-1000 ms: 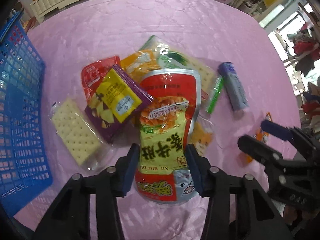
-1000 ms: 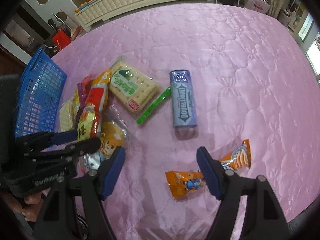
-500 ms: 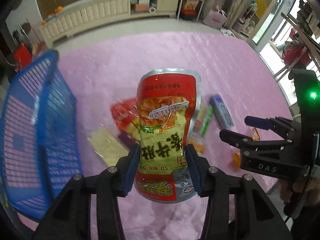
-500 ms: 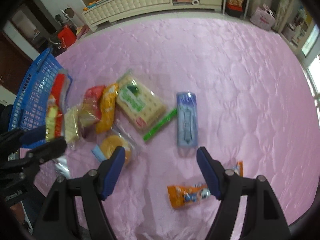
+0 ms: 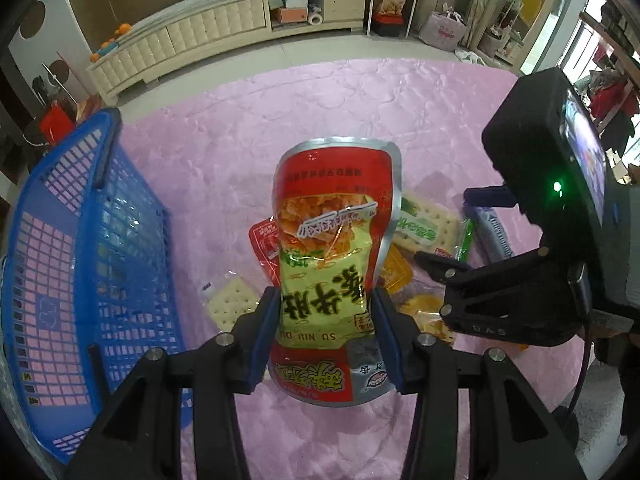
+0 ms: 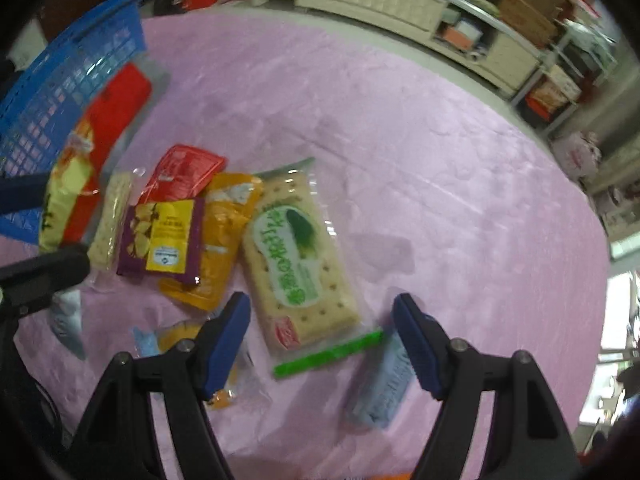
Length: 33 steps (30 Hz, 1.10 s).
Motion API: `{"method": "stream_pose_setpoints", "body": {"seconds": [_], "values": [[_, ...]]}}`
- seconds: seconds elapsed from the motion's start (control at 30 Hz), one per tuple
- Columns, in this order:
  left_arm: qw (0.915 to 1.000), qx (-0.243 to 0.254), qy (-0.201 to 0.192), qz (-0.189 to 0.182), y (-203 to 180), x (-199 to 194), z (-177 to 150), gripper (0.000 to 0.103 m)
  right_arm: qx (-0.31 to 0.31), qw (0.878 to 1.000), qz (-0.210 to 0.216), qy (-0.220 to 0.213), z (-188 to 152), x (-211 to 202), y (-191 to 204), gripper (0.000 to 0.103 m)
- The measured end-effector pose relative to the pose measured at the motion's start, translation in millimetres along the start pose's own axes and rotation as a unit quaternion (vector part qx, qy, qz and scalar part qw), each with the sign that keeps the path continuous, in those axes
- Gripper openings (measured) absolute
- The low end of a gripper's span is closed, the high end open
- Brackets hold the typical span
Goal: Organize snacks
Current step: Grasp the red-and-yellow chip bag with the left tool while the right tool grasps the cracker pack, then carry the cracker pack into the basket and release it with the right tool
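Foil-and-plastic snack pouch (image 5: pixel 332 264), red and yellow, is pinched in my left fingers (image 5: pixel 326 336) about a third of the way up from its bottom edge, hanging in the air above the pink-covered desk (image 5: pixel 224 168). It's just beside the blue basket (image 5: pixel 80 240) at the desk's left edge, not over it yet. The pouch looks light and puffy, crinkly and a bit slick, so I'd guess it could slide if I squeeze loosely. Gripping across the flat lower part, where it's less inflated, seems the safe spot.

My right fingers (image 6: pixel 320 340) are spread wide with nothing in them, hovering over the pile near the middle of the desk. Right below sits the green-label cracker pack (image 6: pixel 300 256), with a green stick (image 6: pixel 328 354) at its near end and a pale blue gum pack (image 6: pixel 384 388) next to that. The crackers look stiff but breakable, so I'd take them across the short sides, gently. A purple-and-yellow packet (image 6: pixel 164 236) and an orange one (image 6: pixel 224 232) lie just left of it.
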<state>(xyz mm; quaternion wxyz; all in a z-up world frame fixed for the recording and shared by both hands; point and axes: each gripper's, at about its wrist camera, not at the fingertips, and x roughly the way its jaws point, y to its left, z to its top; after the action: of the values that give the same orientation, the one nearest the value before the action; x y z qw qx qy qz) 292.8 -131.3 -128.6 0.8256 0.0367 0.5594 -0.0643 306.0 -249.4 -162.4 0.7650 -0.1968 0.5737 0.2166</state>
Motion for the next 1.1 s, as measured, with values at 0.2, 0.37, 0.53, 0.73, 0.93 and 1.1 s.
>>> {"method": "stream_pose_setpoints", "body": {"seconds": [0.2,0.37,0.53,0.73,0.93,1.1], "values": [[0.9999,-0.001,0.009,0.01,-0.5,11.8,7.5,0.044,-0.023,1.0,0.021,0.0,5.4,25.3,1.6,0.077],[0.9999,0.009,0.005,0.01,6.4,16.9,7.9,0.045,-0.049,0.998,0.021,-0.026,10.4,30.2,-0.3,0.077],[0.9997,0.001,0.016,0.017,1.8,18.5,3.2,0.045,0.006,0.999,0.035,-0.009,15.7,41.0,-22.7,0.101],[0.9997,0.004,0.013,0.02,1.7,20.6,3.8,0.045,0.008,0.999,0.032,-0.015,14.4,36.9,-23.6,0.095],[0.9998,-0.009,0.005,0.014,6.4,18.7,4.2,0.045,-0.031,0.999,0.014,-0.021,5.6,18.7,-3.4,0.062],[0.9998,-0.015,-0.007,0.007,9.5,-0.1,-2.7,0.045,-0.015,1.0,0.005,-0.021,-7.1,0.1,10.3,0.061]]}}
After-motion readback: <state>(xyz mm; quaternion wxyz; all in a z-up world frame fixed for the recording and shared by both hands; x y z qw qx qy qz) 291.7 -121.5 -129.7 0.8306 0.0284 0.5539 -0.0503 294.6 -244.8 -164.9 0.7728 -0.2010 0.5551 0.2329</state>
